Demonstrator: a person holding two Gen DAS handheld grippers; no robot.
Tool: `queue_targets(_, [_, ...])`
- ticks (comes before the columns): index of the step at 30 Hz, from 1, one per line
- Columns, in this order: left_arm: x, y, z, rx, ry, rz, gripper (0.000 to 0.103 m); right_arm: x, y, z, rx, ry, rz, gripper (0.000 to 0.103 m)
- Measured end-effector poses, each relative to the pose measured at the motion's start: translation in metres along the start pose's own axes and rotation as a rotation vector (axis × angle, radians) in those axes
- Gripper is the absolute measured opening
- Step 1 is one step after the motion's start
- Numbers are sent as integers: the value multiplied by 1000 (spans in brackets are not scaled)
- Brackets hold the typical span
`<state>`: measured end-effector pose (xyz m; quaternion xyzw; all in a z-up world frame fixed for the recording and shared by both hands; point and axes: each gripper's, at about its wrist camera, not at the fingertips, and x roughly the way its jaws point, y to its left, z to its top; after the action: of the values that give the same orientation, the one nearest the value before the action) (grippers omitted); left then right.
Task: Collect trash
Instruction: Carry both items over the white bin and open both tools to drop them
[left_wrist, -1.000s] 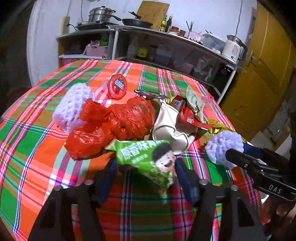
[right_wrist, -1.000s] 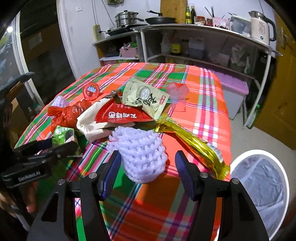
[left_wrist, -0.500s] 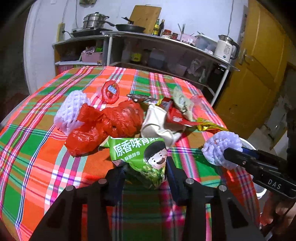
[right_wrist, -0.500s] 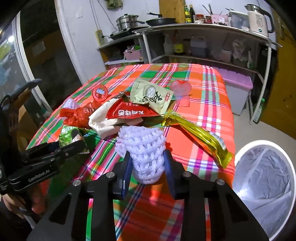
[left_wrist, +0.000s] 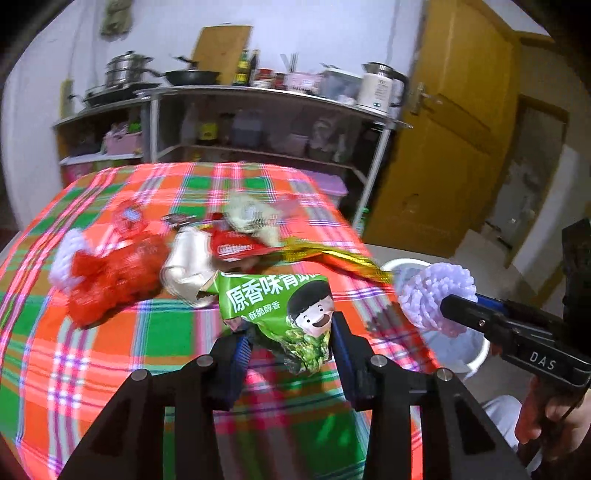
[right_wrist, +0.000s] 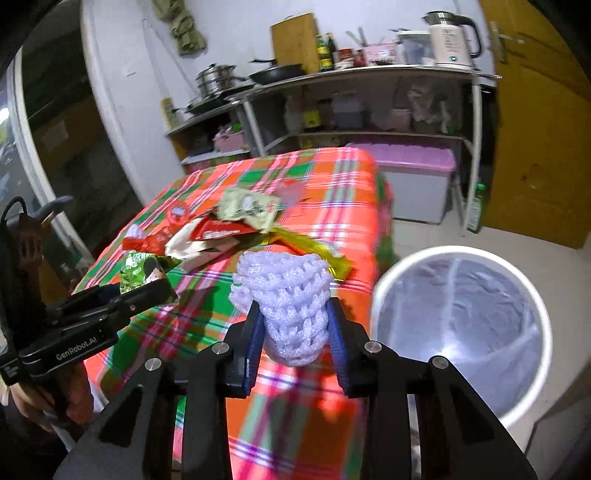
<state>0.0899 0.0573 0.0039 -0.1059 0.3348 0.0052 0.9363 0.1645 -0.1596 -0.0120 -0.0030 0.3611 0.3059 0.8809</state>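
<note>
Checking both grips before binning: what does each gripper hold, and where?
Left gripper: green snack bag, lower end. Right gripper: purple foam net, lower half.

The litter pile (left_wrist: 221, 243) on the table (left_wrist: 122, 343) is smeared by motion — the print on the wrappers there can't be read. The green packet (left_wrist: 291, 314) has its lower end tucked behind the fingers (left_wrist: 343, 347). The bin (right_wrist: 458, 332) is clipped by the right wrist view's edge — only part of its rim (left_wrist: 476, 354) shows in the left wrist view. Shelf (right_wrist: 369, 107) clutter is too small to tell.
</note>
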Motion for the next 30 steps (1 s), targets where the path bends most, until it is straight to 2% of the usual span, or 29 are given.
queue_targets(11, [34, -78, 11, 134, 37, -135, 42, -22, -68, -19, 119, -17, -136, 34])
queue_targets(24, [91, -144, 11, 216, 139, -244, 43, -18, -125, -40, 207, 29, -215, 36])
queue_targets(27, [102, -151, 9, 217, 168, -255, 45, -13, -132, -43, 214, 53, -228, 37])
queue_targets(30, [111, -154, 6, 208, 189, -264, 54, -8, -137, -46, 216, 73, -241, 41])
